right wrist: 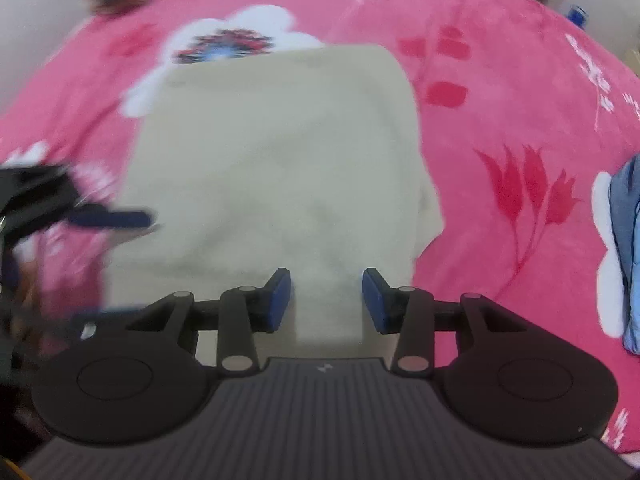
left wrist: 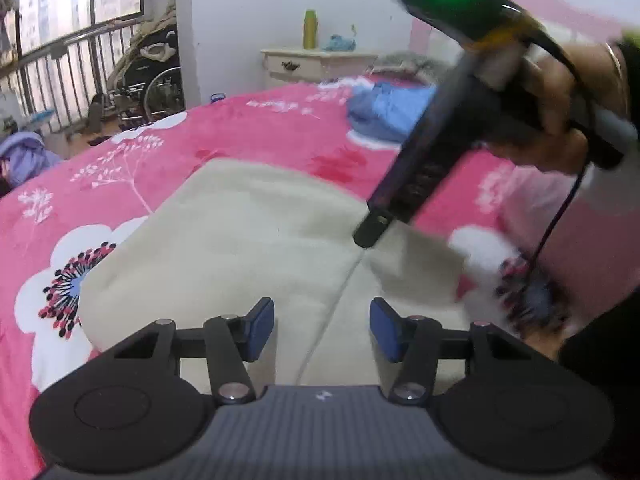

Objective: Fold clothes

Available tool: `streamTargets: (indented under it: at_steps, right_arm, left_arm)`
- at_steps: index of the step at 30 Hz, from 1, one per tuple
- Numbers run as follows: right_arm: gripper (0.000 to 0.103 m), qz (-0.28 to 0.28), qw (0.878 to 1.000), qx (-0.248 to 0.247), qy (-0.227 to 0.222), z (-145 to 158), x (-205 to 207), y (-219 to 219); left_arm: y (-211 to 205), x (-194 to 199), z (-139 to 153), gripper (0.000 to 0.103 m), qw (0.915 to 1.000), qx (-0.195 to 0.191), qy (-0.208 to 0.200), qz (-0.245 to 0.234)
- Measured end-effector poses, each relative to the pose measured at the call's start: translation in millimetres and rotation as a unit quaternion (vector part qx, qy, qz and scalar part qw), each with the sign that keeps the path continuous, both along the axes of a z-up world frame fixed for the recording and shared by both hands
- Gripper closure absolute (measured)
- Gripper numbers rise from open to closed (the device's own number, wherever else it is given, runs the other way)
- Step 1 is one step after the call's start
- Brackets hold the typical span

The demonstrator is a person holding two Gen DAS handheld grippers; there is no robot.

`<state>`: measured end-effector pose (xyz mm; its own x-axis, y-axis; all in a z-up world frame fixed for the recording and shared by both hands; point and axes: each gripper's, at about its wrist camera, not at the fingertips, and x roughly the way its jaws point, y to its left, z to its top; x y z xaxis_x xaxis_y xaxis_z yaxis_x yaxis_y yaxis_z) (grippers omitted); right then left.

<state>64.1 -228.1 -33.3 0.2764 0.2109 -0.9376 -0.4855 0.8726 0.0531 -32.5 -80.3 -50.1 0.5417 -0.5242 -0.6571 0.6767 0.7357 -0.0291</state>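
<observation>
We hover both tools over the cream garment (left wrist: 224, 248), folded flat on the pink bedspread (left wrist: 248, 128). Left gripper (left wrist: 322, 330) spread, empty; right gripper (right wrist: 327, 301) spread too, probably ready to smooth or take the next fold.

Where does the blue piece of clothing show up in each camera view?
Left wrist view: the blue garment lies crumpled on the pink bedspread, upper centre-right, beyond the cream garment.
Right wrist view: only a strip of it shows at the right edge.
Shared landmark: the cream garment mid-frame in both.
</observation>
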Motion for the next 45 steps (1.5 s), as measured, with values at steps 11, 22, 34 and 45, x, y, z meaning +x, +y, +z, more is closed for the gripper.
streamTargets:
  at_steps: [11,22,34,45]
  right_arm:
    - [0.048,-0.084,0.995,0.014,0.049,-14.7,-42.0,-5.4]
    - [0.040,-0.105,0.993,-0.030,0.043,-22.4,-65.8,6.5]
    - [0.036,-0.126,0.991,-0.034,0.040,-24.6,-67.4,7.9]
    - [0.033,-0.150,0.987,-0.033,0.037,-18.0,-81.1,6.5]
  left_arm:
    - [-7.2,0.6,13.0,0.032,0.9976,0.009,0.053,0.043]
    - [-3.6,14.4,20.3,0.006,0.9827,0.036,0.115,0.140]
    - [14.0,20.5,29.2,0.006,0.9614,0.059,0.151,0.223]
    - [22.3,4.4,22.1,0.006,0.9483,0.084,0.174,0.252]
